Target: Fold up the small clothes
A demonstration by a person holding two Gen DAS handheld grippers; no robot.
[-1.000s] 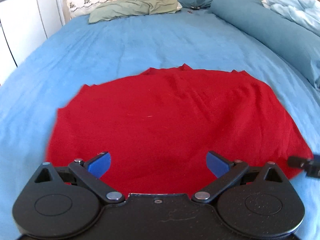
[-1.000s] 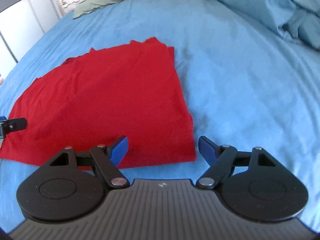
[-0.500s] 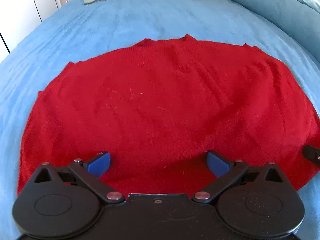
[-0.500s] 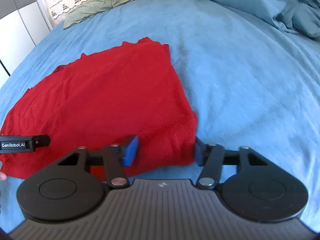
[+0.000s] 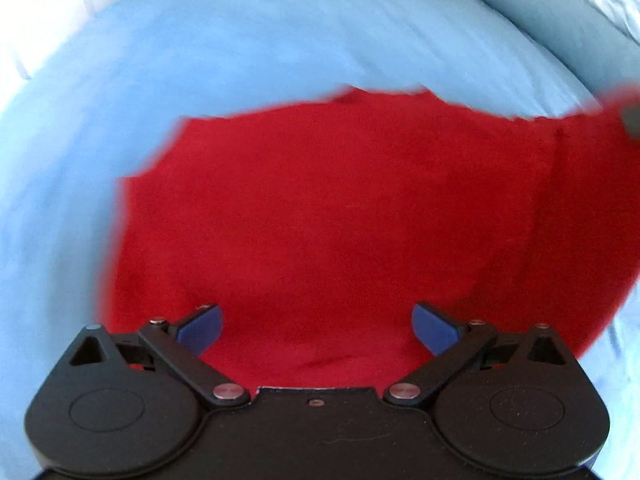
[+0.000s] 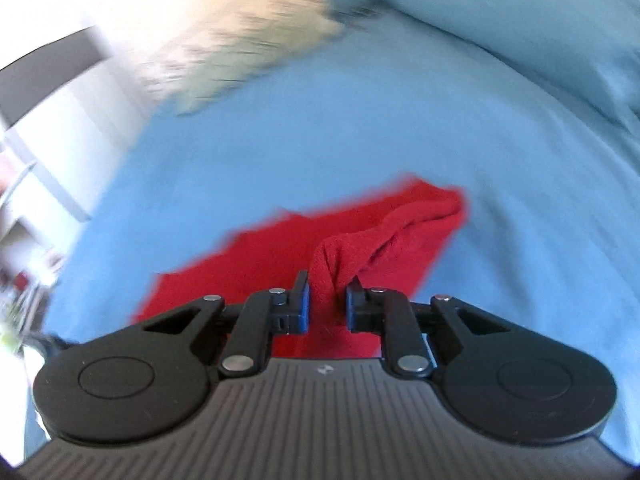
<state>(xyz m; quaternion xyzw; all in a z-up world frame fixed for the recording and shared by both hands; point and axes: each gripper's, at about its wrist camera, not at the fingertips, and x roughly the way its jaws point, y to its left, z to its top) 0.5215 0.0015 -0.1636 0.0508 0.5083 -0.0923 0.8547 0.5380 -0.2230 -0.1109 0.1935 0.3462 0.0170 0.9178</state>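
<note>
Cloth is the point of both poses: the right gripper [image 6: 327, 307] pinches 1 bunched corner of the red garment [image 6: 352, 248], lifted ahead of it off the blue bedspread [image 6: 280, 136], likely to carry a fold across. The left gripper [image 5: 316, 326] hovers wide open, holding nothing, over the near hem of the garment spread flat ahead of it, seemingly placed to pin or take that side.

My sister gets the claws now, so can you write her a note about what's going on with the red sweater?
Right claw: shut on a bunched corner of the red sweater, lifting that corner off the blue bed cover.
Left claw: open, holding nothing, over the near edge of the sweater.
Where things are: most of the sweater lies flat on the bed cover; only its right side is raised.
Done: the corner is gripped and a fold has begun.
Left: carry the corner across, lay it down, smooth it, then finish folding. The pictures are blurry, so go gently.
</note>
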